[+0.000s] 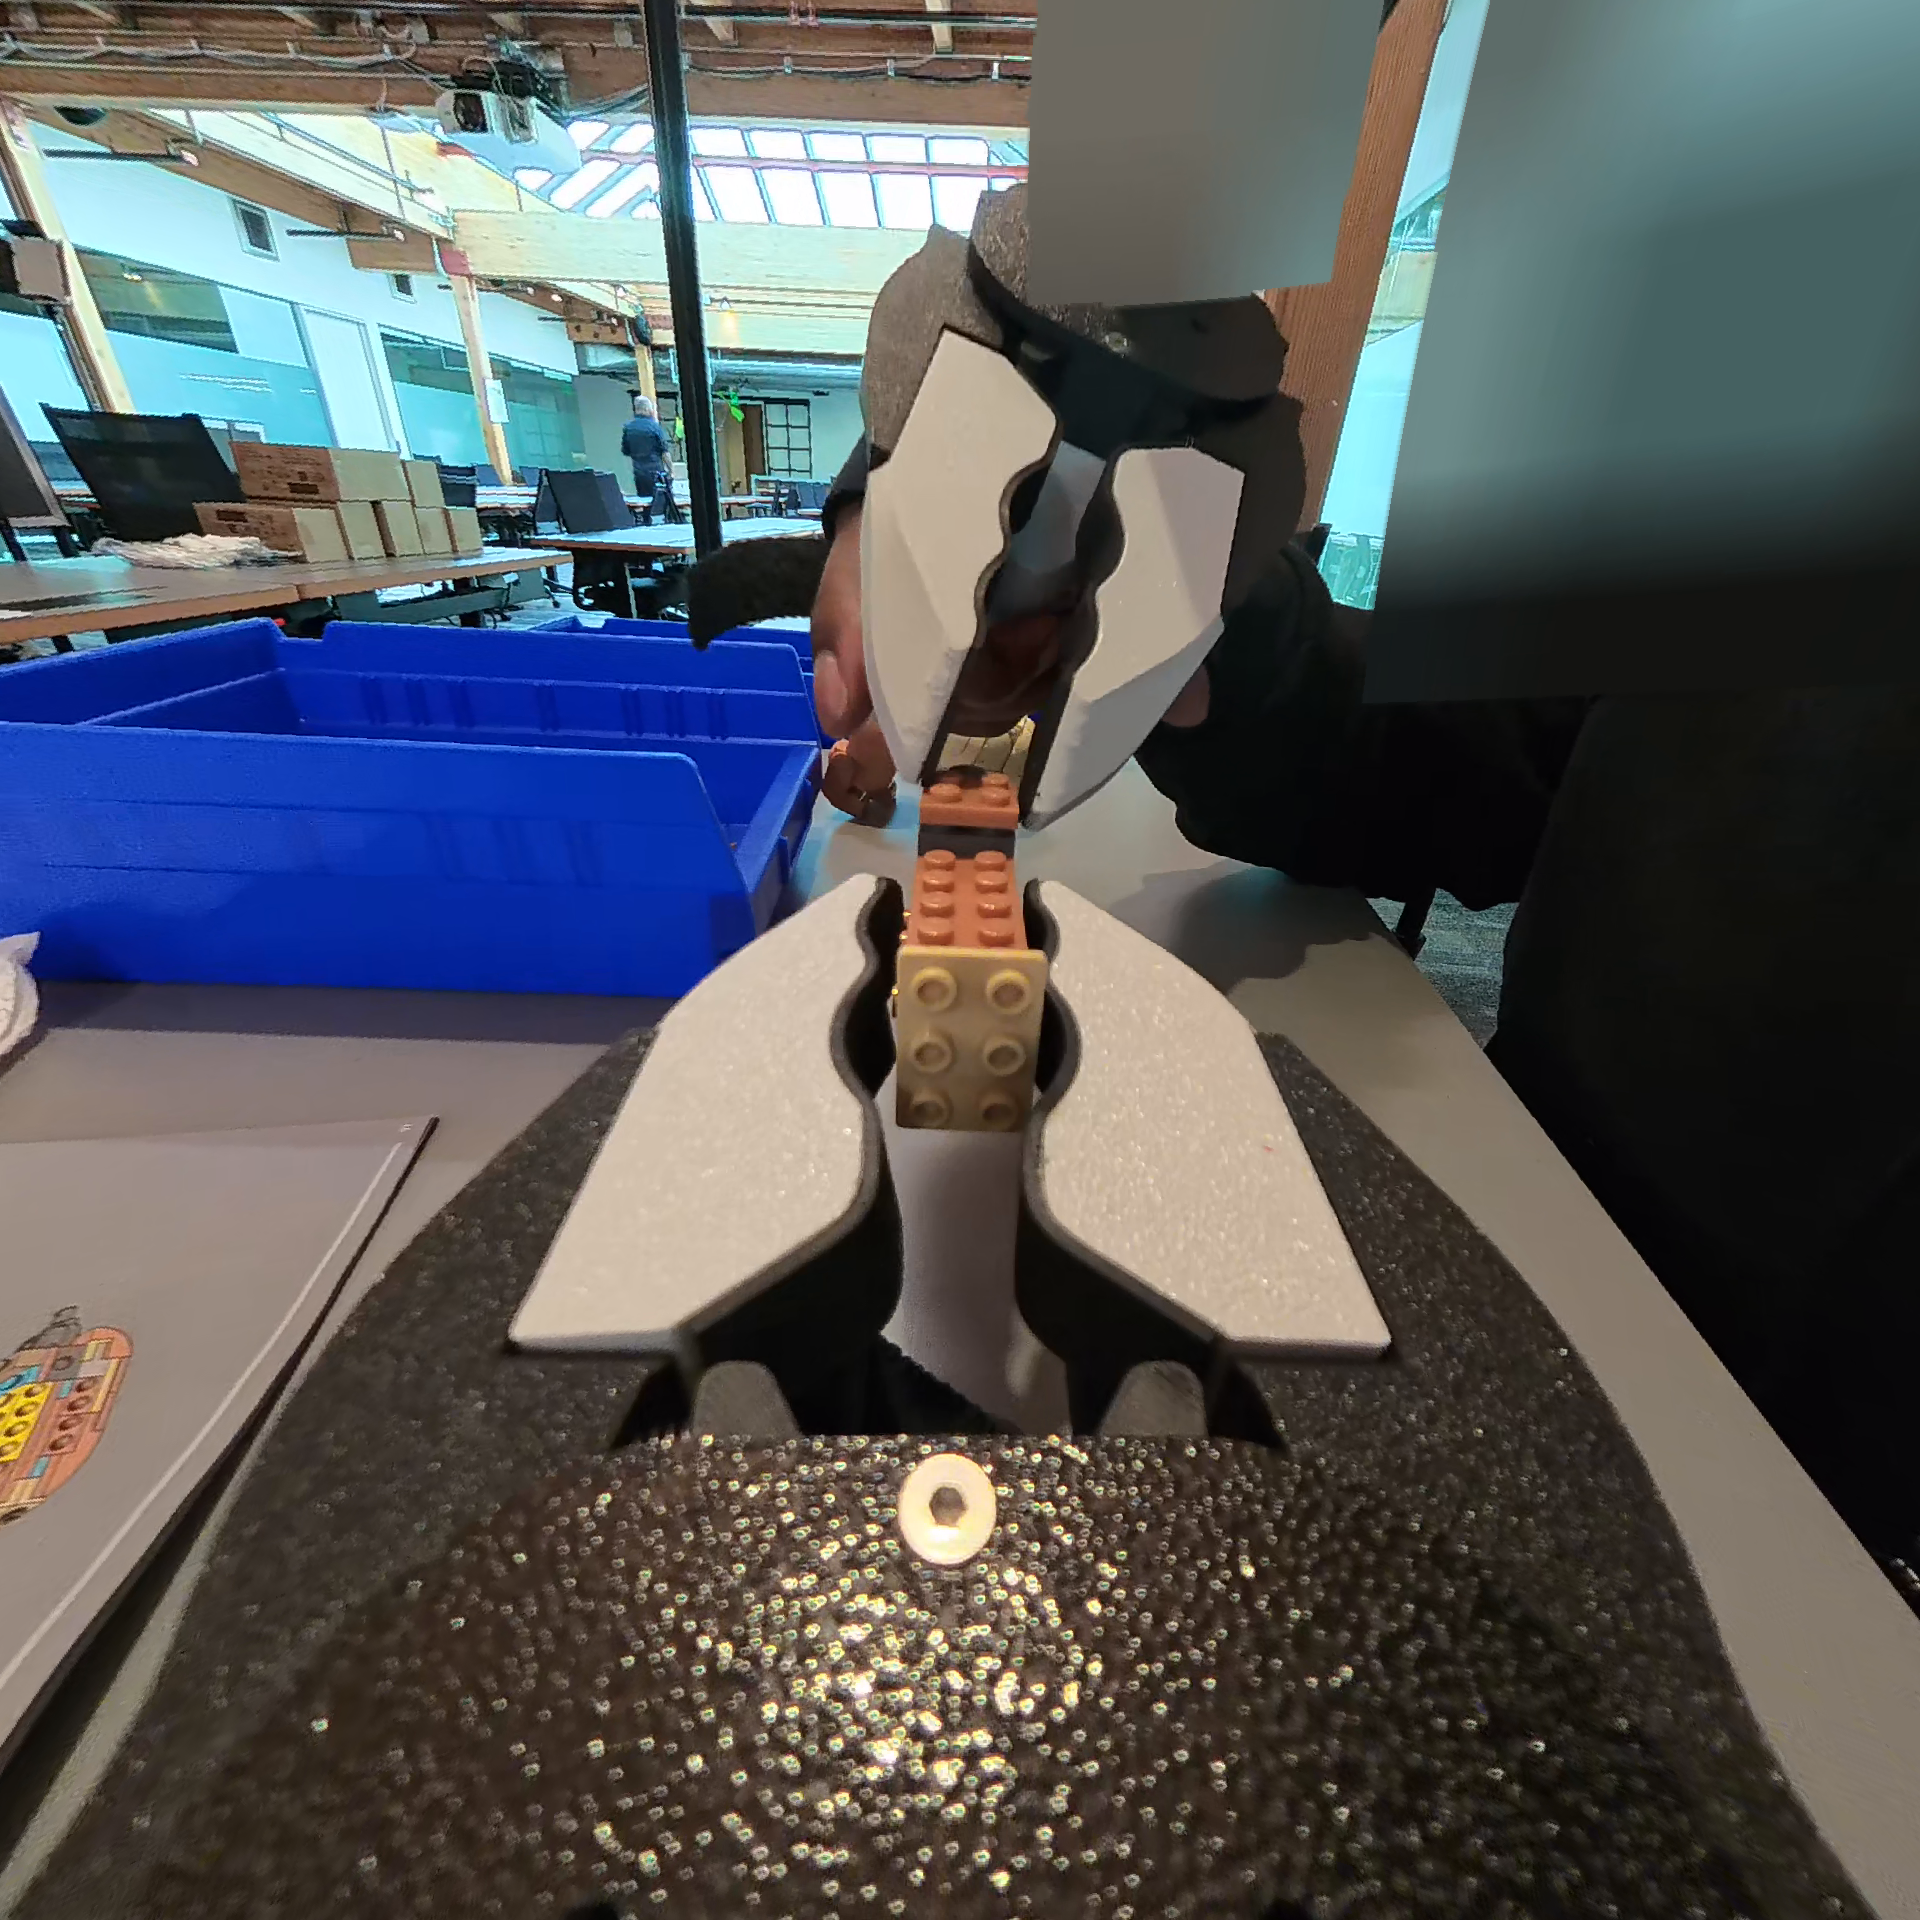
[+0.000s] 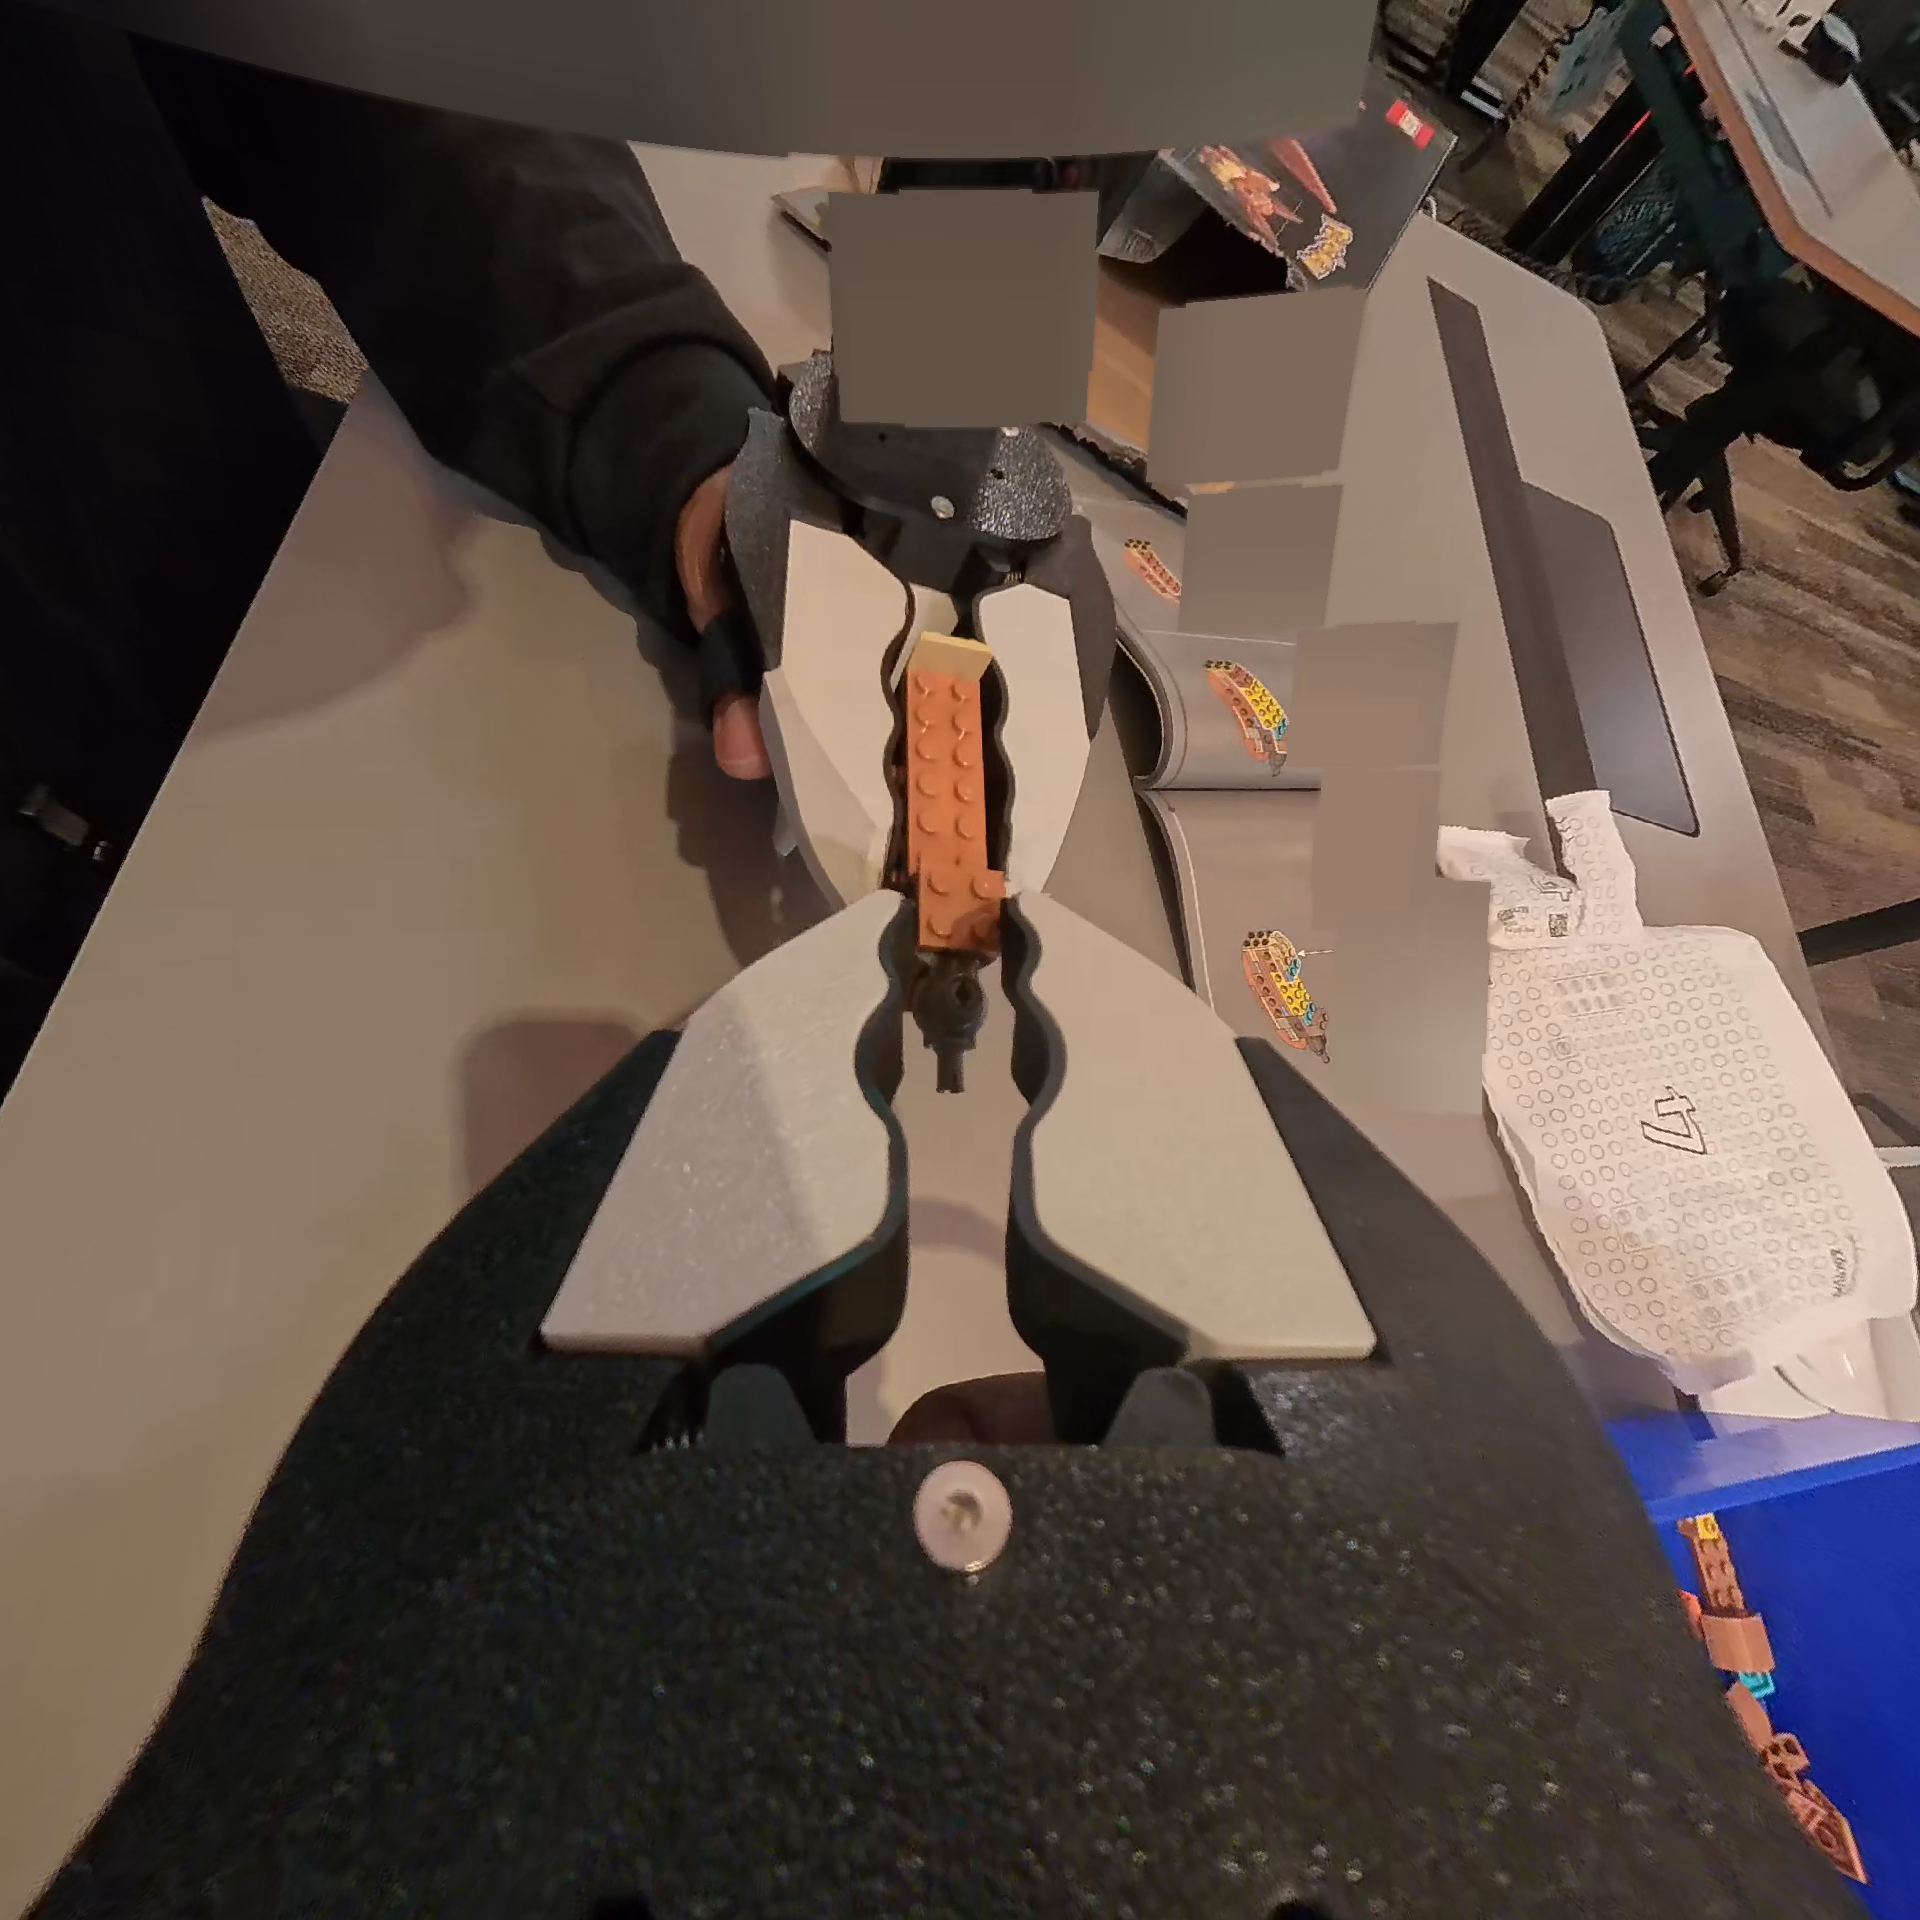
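While both grippers clasp the brick assembly (image 1: 968, 940), blue bins (image 1: 395, 831) flank it.

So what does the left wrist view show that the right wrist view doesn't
Only the left wrist view shows the row of blue bins and the tan plate's studded face.

Only the right wrist view shows the white paper bag, the open booklet, and a dark peg part on the brick assembly's end.

Both show the left gripper clamped on the orange brick assembly, with the right gripper closing around its far end.
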Tool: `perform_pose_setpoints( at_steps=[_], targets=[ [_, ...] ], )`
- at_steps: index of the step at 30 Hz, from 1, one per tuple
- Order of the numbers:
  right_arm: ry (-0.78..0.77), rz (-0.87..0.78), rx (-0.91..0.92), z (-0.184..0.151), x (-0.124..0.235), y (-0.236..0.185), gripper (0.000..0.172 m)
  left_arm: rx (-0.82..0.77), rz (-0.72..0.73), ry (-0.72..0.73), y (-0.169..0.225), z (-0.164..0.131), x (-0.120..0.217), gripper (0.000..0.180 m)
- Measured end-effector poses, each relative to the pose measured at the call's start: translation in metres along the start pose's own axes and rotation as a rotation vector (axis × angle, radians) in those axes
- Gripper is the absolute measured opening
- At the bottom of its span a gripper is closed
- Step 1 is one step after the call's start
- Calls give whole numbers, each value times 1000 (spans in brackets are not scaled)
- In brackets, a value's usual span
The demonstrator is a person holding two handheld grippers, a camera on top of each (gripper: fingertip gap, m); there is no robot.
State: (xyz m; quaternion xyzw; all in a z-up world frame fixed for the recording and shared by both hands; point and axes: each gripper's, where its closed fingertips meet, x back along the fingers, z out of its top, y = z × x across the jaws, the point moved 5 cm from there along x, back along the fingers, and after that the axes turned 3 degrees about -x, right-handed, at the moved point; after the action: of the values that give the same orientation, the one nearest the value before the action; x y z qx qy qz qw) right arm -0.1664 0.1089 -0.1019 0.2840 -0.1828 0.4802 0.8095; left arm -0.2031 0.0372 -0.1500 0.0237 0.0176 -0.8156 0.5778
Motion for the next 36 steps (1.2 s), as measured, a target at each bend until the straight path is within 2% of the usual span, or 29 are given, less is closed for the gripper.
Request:
perform_pose_setpoints(
  at_steps=[10,15,19,26,31,36],
  targets=[
    [-3,-4,9,0,-1,-1,18,-2,-3,2,1,0,0,21],
    [28,-22,73,4,3,-4,23,14,6,17,-2,3,2,21],
    [44,-133,247,6,4,-6,32,30,17,42,-7,8,7,21],
    [-38,-424,622,3,-6,-1,43,93,16,85,-15,15,14,21],
    [-47,-498,748,-1,-14,-1,46,96,-3,82,-14,17,14,21],
    [-57,-534,799,-1,-19,-2,47,83,-13,46,-11,13,11,21]
  ],
)
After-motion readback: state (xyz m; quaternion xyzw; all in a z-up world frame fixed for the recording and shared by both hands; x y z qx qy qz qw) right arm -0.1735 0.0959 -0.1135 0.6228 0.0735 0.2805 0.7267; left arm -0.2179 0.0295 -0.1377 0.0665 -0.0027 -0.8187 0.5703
